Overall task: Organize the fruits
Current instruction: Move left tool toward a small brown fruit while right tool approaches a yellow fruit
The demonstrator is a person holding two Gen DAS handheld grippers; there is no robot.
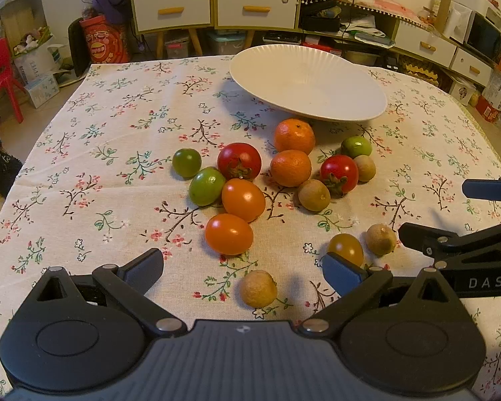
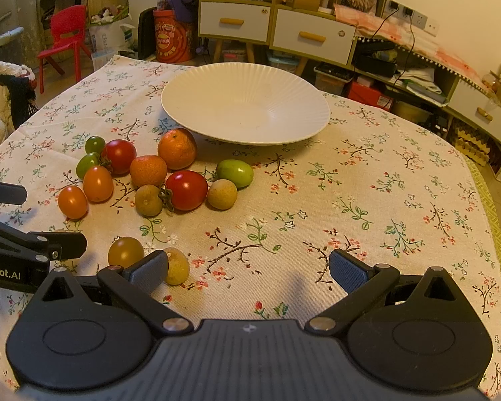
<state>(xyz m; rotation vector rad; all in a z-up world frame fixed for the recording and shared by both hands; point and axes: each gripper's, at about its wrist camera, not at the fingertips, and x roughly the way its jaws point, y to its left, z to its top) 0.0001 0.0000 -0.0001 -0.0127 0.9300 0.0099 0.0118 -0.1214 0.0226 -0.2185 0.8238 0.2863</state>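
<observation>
Beyond both spread claws, fruits (image 1: 243, 200) clustered near plate (image 2: 183, 107), cloth bare rightward

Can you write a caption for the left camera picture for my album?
Open left gripper hovers over scattered fruits near an empty white plate.

Left gripper (image 1: 243, 272) jaws spread, empty; right gripper (image 2: 248, 269) likewise, side by side.

White plate (image 2: 197, 107): ribbed, matt glaze. Tablecloth (image 2: 384, 200): woven floral cloth. Tomatoes (image 1: 239, 161): glossy, smooth. Longans (image 1: 258, 288): rough, dull, at 6 o'clock. Gripper pads (image 2: 347, 274): textured blue.
</observation>
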